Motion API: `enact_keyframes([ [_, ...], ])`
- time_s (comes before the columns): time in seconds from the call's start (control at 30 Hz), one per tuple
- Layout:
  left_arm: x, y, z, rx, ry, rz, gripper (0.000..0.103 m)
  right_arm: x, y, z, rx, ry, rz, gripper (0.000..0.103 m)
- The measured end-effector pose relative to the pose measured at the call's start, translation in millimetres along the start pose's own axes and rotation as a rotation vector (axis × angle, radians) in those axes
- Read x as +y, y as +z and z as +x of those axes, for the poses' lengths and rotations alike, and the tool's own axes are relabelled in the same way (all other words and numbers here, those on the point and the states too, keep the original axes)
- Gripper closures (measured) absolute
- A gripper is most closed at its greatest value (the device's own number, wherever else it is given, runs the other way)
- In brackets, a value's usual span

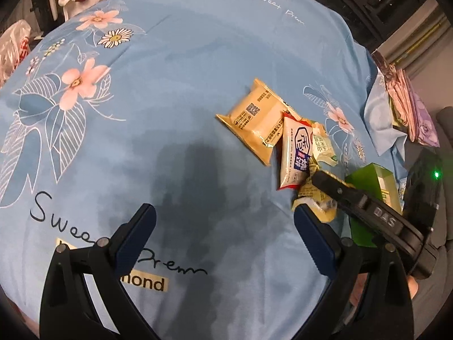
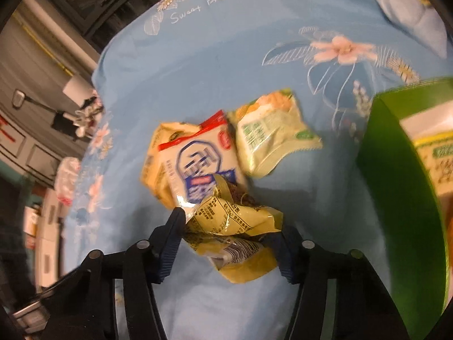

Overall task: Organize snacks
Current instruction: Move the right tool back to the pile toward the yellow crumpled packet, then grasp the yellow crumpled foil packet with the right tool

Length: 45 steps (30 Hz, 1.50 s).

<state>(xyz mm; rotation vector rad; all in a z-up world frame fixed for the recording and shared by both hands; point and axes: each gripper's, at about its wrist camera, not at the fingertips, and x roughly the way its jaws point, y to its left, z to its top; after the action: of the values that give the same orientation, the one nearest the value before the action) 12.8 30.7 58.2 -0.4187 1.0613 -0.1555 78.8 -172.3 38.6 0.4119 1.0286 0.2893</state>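
Note:
A pile of snack packets lies on the blue floral bedsheet (image 1: 184, 85): a tan packet (image 1: 254, 120), a white, blue and red packet (image 1: 296, 153) (image 2: 198, 158) and a pale green packet (image 1: 322, 143) (image 2: 271, 136). A green box (image 1: 376, 187) (image 2: 402, 184) stands to their right. My right gripper (image 2: 232, 240) is shut on a crumpled yellow packet (image 2: 237, 235), next to the white packet; it also shows in the left wrist view (image 1: 320, 195). My left gripper (image 1: 223, 232) is open and empty above bare sheet, left of the pile.
A folded blue cloth (image 1: 382, 119) and floral fabric (image 1: 407, 107) lie at the bed's right edge. Plastic bags (image 1: 14, 48) and clutter sit beyond the left edge. Dark furniture (image 1: 382, 0) stands behind the bed.

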Motion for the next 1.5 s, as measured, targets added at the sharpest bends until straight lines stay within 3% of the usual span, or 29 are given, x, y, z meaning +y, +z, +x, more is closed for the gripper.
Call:
enact_keyframes([
  [0.2,9,4,-9,-0.036,0.010,-0.043,0.005,8,-18,-4,0.108,0.170,0.025,0.044],
  [0.3,10,4,-8,-0.013,0.003,-0.045,0.005,17,-24,0,0.157,0.139,-0.009,0.043],
  [0.43,4,1,-6,-0.006,0.017,-0.031,0.005,18,-24,-4,0.147,0.060,0.003,0.041],
  [0.57,-1,0,-3,-0.008,0.015,-0.006,0.005,9,-18,-23,0.082,0.073,0.029,0.036],
  [0.67,-7,-3,-2,0.006,-0.040,-0.003,0.005,7,-14,-34,0.042,0.097,0.028,0.036],
  [0.87,-30,-16,9,0.049,-0.084,0.058,0.006,7,-13,-33,0.059,0.135,0.042,0.036],
  [1.1,-45,-25,29,0.104,-0.145,0.088,0.008,4,-16,-10,0.141,0.168,0.056,0.036],
  [1.33,-45,-29,42,0.141,-0.184,0.070,0.022,1,-19,11,0.208,0.178,0.071,0.036],
  [1.5,-49,-31,38,0.141,-0.243,0.091,0.046,0,-22,19,0.241,0.235,0.073,0.038],
])
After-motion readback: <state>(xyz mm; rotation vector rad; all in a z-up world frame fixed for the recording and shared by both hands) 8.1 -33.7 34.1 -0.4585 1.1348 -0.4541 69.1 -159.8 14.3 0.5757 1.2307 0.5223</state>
